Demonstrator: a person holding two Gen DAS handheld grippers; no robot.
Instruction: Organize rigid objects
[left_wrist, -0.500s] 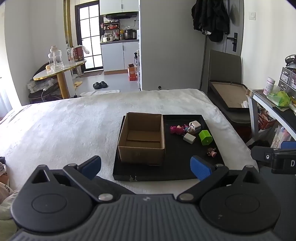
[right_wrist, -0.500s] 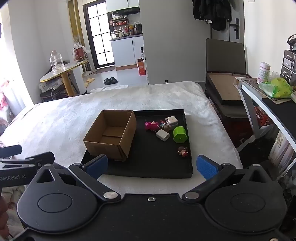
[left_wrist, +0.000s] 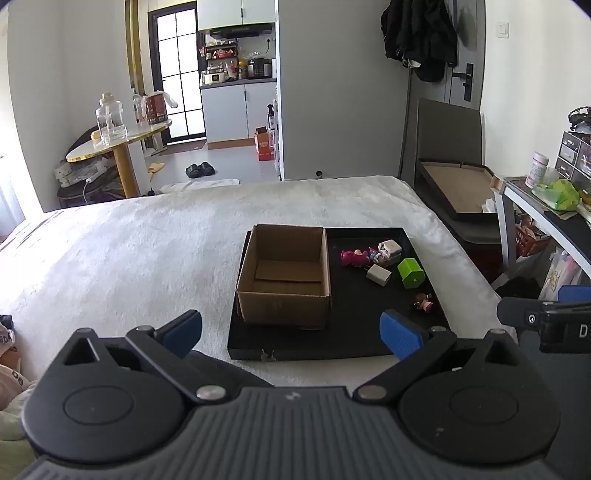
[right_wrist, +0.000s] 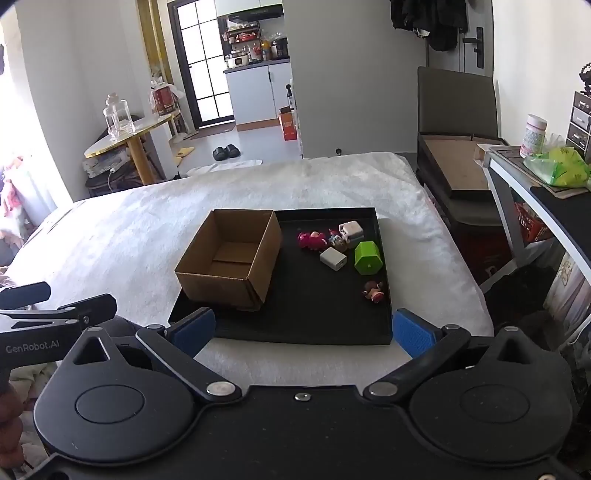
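On the left, the white bed gives wide free room. My left gripper has its jaws spread fully, holding nothing, near the front rim of the black tray. The open cardboard box fills the tray's left side. To its right lie the pink toy, white block, green block and a small figure near the right rim. My right gripper is wide open too, empty. A desk stands at the far right.

Open cardboard box upright on black tray; small toys beside it
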